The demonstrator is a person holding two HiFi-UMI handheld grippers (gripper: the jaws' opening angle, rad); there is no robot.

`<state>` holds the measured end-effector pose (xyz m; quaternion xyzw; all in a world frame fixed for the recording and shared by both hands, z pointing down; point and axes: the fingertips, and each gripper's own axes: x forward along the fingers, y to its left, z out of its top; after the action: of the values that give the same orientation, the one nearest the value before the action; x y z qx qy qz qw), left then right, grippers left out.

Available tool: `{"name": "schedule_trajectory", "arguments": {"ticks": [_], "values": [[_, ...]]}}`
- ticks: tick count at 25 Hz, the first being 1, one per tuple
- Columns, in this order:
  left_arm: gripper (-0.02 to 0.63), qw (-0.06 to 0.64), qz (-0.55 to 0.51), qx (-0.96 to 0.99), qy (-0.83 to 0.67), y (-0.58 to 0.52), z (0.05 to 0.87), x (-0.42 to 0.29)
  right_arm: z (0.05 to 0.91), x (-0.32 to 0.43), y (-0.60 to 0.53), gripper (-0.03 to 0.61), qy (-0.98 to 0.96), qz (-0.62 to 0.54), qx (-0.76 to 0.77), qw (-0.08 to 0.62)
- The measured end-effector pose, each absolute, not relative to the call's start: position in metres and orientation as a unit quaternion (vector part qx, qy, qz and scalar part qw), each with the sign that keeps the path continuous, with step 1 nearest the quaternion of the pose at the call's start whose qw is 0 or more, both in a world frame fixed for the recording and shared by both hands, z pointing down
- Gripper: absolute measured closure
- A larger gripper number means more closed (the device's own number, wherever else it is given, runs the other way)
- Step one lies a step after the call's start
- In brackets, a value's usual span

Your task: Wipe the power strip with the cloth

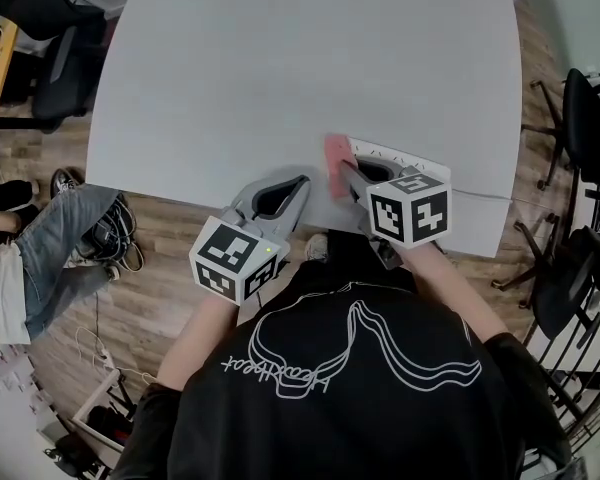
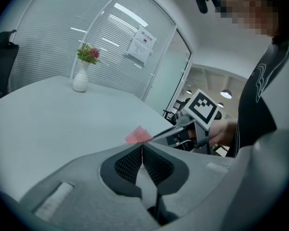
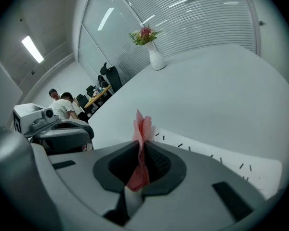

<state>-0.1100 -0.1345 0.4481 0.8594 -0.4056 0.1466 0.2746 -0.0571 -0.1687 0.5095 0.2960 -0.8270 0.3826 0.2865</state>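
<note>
The right gripper [image 1: 345, 176] was shut tight on a pink cloth [image 1: 336, 156]. In the right gripper view, the cloth [image 3: 143, 127] was pinched between the two dark jaws. One part stuck up past the tips and one part hung down behind them.

The white power strip [image 1: 388, 152] lay flat on the grey table [image 1: 280, 58], just in front of this gripper and a bit to its right. The gripper's marker cube [image 1: 410, 208] hid part of it in the head view. In the right gripper view, the strip [image 3: 216, 159] ran off to the right, with small dark marks along its edge. The cloth was at the strip's left end. I could not tell if the two were touching.

The left gripper [image 1: 302, 182] was just to the left of the right one, near the table's close edge. It pointed toward the cloth. In the left gripper view, its jaws [image 2: 142, 145] were pressed together with nothing between them. The pink cloth [image 2: 137, 135] showed just past the tips.

Far ahead of both grippers, a white vase with flowers [image 2: 81, 77] stood on the table. A person in jeans [image 1: 50, 233] sat off to the left of the left gripper, beside the table.
</note>
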Motion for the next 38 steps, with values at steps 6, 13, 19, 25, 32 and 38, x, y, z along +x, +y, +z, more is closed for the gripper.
{"name": "schedule_trajectory", "arguments": {"ticks": [6, 13, 19, 25, 32, 38], "values": [[0.600, 0.271, 0.147, 0.862, -0.402, -0.133, 0.445, -0.113, 0.510, -0.051, -0.171, 0.543, -0.820, 0.382, 0.311, 0.290], [0.600, 0.263, 0.146, 0.868, -0.396, -0.132, 0.439, -0.107, 0.510, -0.026, -0.172, 0.543, -0.811, 0.381, 0.339, 0.288], [0.600, 0.257, 0.149, 0.872, -0.389, -0.127, 0.436, -0.104, 0.510, -0.010, -0.172, 0.542, -0.803, 0.377, 0.362, 0.286], [0.600, 0.254, 0.153, 0.877, -0.377, -0.121, 0.435, -0.092, 0.509, 0.012, -0.171, 0.543, -0.794, 0.376, 0.385, 0.282], [0.600, 0.250, 0.159, 0.885, -0.358, -0.115, 0.434, -0.075, 0.509, 0.041, -0.167, 0.541, -0.782, 0.376, 0.412, 0.277], [0.600, 0.249, 0.166, 0.892, -0.340, -0.112, 0.435, -0.059, 0.510, 0.068, -0.163, 0.541, -0.770, 0.381, 0.437, 0.269]]}}
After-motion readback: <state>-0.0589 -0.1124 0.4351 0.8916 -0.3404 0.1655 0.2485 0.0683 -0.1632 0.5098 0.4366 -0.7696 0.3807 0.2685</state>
